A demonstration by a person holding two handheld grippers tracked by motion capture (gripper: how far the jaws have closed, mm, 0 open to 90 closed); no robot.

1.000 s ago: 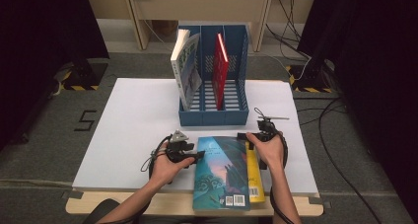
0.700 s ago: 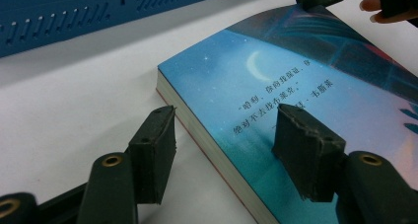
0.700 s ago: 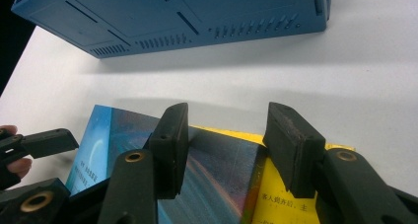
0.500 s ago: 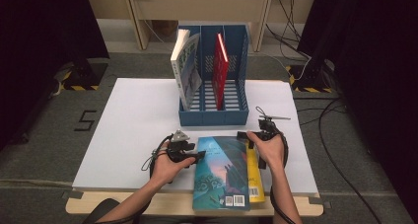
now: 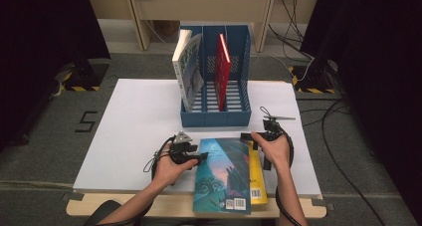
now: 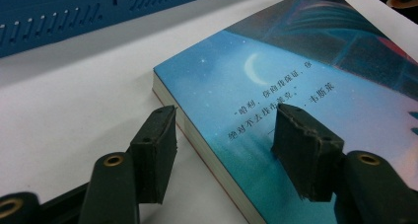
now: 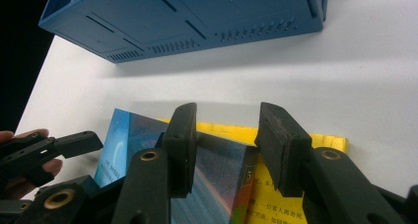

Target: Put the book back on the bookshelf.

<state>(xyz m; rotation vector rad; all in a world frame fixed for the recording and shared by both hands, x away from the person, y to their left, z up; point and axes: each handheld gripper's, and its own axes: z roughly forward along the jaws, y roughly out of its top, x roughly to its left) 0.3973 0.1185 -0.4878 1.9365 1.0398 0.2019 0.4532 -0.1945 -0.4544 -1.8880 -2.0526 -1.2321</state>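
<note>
The blue book (image 5: 223, 173) lies flat on the white table (image 5: 134, 121), at the edge nearest the person and just in front of the blue file rack (image 5: 215, 86), its near end hanging slightly past the table edge. It rests on top of a yellow book (image 5: 256, 176), which peeks out along the side away from the left hand. Behind it, the rack holds a pale book (image 5: 186, 69) leaning in the left slot and a red book (image 5: 222, 69) upright in the middle one; the slot on the far side from the pale book looks free.

The left gripper (image 6: 224, 140) sits at the blue book's left far corner, jaws partly open and straddling the book's edge: one pad hangs off the side over the table, the other hovers over the cover, neither pressing. The right gripper (image 7: 224, 140) stands at the far right corner, jaws also partly open and just now narrowing, set above where blue cover meets yellow, with nothing clamped that I can see.

This looks like the start of a pickup. Next, I would say, the pads must close on the blue book's edge alone, leaving the yellow one behind, then lift and turn it upright for the rack's open slot.
</note>
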